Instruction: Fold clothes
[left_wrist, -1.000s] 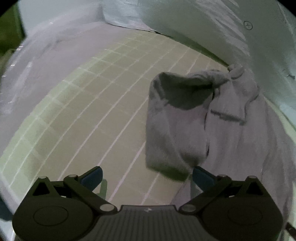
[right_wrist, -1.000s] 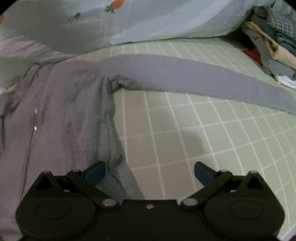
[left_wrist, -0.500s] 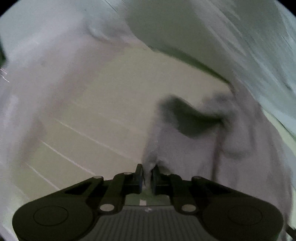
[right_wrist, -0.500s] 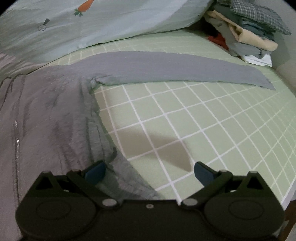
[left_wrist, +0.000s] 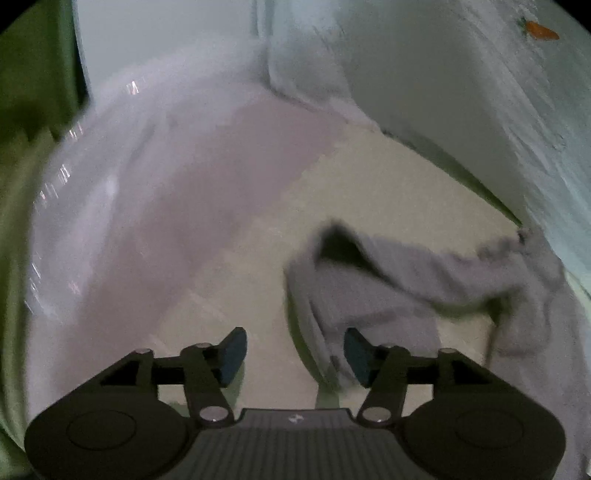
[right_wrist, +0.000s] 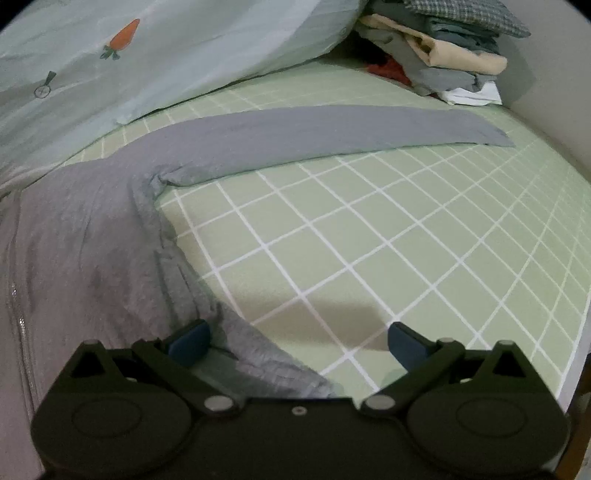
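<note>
Lying on the green checked sheet (right_wrist: 406, 236), the grey zip jacket (right_wrist: 77, 251) stretches one sleeve (right_wrist: 332, 127) rightward toward stacked clothes (right_wrist: 443, 55). Left gripper (left_wrist: 295, 350) tilts down, jaws opening, nothing pinched; right gripper (right_wrist: 299, 339) gapes wide over the hem.

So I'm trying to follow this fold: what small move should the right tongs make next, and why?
Probably close on the hem edge of the grey zip jacket. The right tongs stand open with that edge lying between the pads, untouched, and the long sleeve is spread flat across the green checked sheet, ready for folding. The left tongs are opening, nothing between them.
</note>
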